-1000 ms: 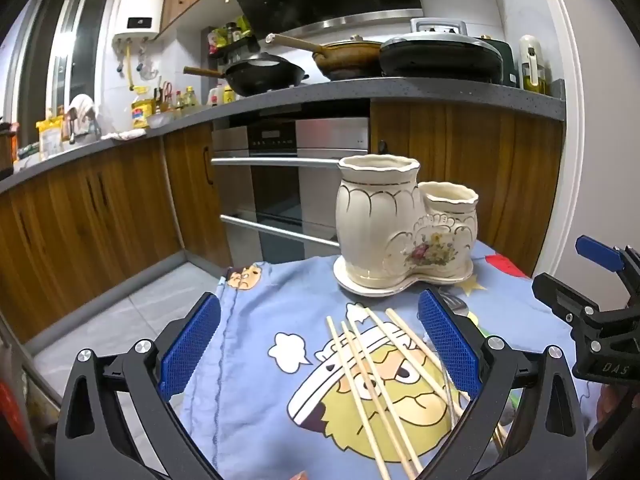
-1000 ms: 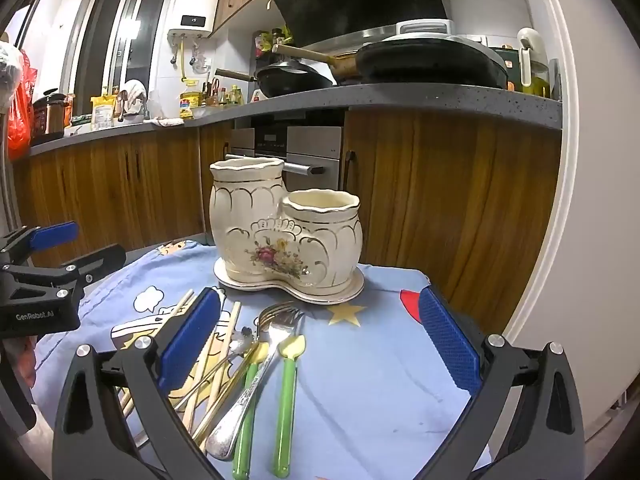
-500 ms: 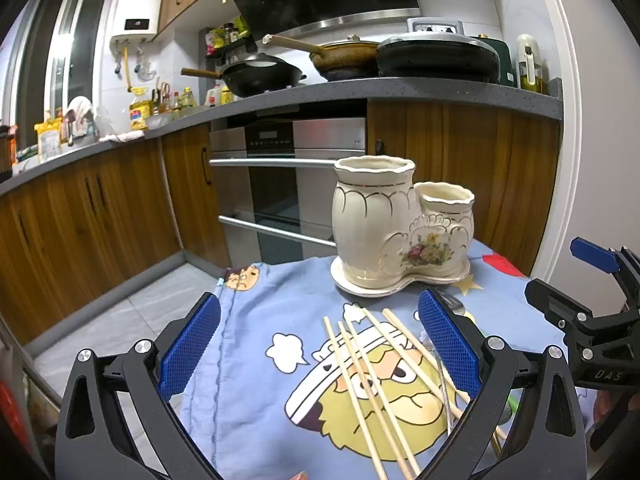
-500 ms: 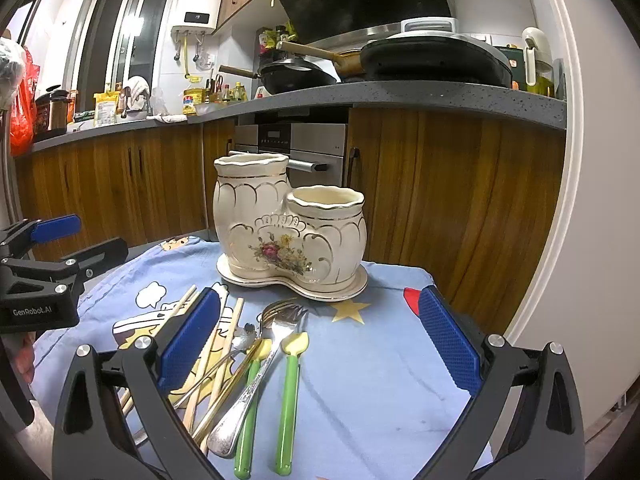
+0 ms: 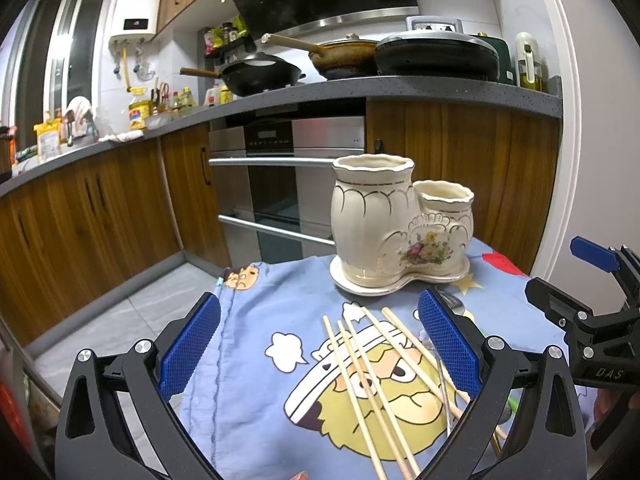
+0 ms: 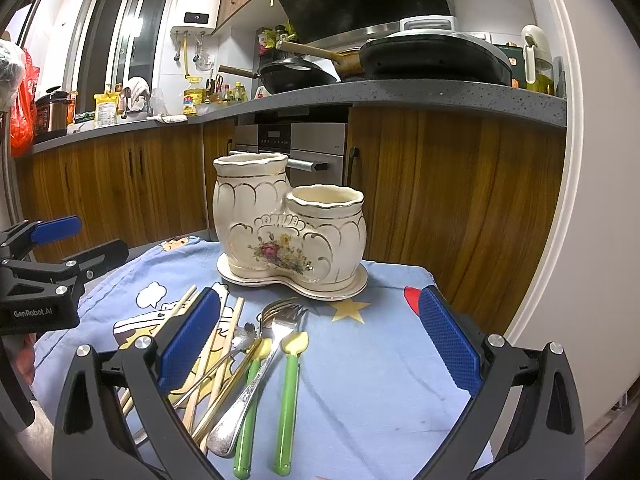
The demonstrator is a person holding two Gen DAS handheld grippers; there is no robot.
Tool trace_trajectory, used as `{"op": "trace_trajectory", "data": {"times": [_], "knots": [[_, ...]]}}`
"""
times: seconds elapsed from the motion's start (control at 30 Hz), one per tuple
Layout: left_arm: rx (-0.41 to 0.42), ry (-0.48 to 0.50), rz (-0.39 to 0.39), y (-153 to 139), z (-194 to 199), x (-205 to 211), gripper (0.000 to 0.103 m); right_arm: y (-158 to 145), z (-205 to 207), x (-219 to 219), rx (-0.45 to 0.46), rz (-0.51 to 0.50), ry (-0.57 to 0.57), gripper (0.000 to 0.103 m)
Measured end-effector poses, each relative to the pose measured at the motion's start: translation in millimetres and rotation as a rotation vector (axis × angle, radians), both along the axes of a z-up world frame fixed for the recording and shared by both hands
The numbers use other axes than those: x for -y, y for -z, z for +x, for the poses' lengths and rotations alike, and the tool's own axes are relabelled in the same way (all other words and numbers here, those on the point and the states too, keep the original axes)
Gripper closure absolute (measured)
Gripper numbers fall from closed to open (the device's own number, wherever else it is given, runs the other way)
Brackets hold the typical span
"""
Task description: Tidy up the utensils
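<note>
Nothing sorted yet: chopsticks (image 5: pixel 372 380) and the fork (image 6: pixel 256 376) lie loose in the lower middle, just short of the empty ceramic holder (image 6: pixel 288 224) at centre, probably staged for easy reach. Left claw (image 5: pixel 318 350) and right claw (image 6: pixel 318 346) both gape, gripping nothing

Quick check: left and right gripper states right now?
Left gripper: jaws open, holding nothing.
Right gripper: jaws open, holding nothing.

Cloth: blue cartoon-print tablecloth (image 5: pixel 256 320).
Counter: black wok (image 5: pixel 260 74), brown pan (image 5: pixel 348 54).
Below counter: steel oven (image 5: pixel 288 184), wooden cabinets (image 6: pixel 452 192).
Wall: white water heater (image 5: pixel 134 12).
</note>
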State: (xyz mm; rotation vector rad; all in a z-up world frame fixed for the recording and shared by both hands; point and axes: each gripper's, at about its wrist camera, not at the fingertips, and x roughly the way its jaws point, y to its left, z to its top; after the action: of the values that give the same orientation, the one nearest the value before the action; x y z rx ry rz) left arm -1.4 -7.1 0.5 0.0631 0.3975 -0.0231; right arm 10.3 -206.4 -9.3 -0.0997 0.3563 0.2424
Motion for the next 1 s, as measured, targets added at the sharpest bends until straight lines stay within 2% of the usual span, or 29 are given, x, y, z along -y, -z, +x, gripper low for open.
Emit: {"op": "trace_trajectory", "data": {"times": [1.0], "knots": [[-0.012, 0.006, -0.001, 2.9, 1.0, 1.6, 0.005, 1.4, 1.7, 0.7, -0.013, -0.002, -0.001, 0.005]]}}
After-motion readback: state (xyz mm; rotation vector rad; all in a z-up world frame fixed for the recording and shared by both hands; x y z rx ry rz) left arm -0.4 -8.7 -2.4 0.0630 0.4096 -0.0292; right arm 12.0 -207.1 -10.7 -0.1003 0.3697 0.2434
